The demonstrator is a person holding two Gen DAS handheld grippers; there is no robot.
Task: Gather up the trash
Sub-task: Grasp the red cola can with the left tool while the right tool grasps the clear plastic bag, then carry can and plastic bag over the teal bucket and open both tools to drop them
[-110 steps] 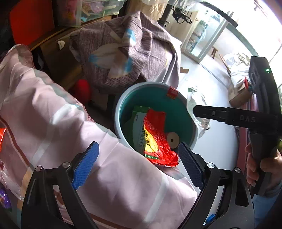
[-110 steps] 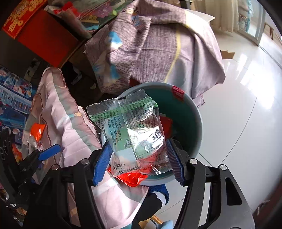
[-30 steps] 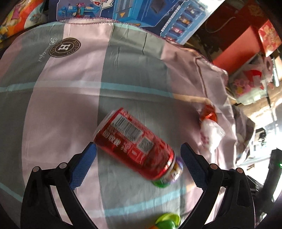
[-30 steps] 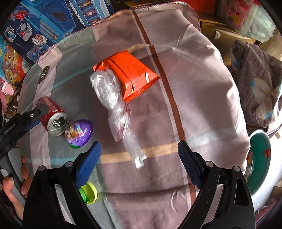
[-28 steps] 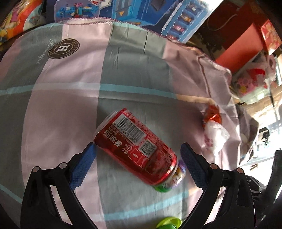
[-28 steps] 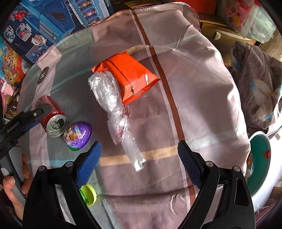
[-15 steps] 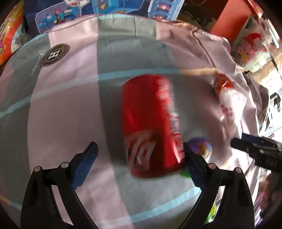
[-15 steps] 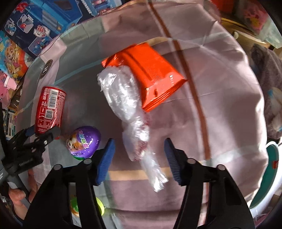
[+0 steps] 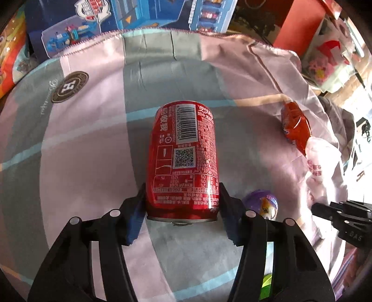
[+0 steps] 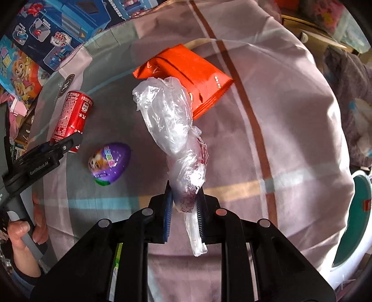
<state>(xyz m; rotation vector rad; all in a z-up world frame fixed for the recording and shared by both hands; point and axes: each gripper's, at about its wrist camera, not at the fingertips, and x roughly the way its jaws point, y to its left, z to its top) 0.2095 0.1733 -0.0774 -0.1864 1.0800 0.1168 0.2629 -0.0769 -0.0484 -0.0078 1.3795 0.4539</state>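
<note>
A red soda can (image 9: 183, 160) lies on the striped cloth (image 9: 88, 167). My left gripper (image 9: 182, 206) is shut on the can's near end; the can also shows in the right wrist view (image 10: 72, 118). My right gripper (image 10: 184, 204) is shut on a clear plastic bag (image 10: 172, 125) that lies across an orange wrapper (image 10: 188, 72). A purple egg-shaped toy (image 10: 109, 162) lies between the can and the bag, and shows in the left wrist view (image 9: 265, 202). The teal trash bin (image 10: 358, 223) stands at the right edge, off the cloth.
Toy boxes (image 9: 130, 18) line the far edge of the cloth. A green lid (image 9: 266, 285) lies near the left gripper's right finger. A bundle of grey cloth (image 10: 348, 74) lies to the right beyond the table edge.
Both grippers were open above the trash and have closed: the left on the can, which turned lengthwise toward me, the right on the plastic bag.
</note>
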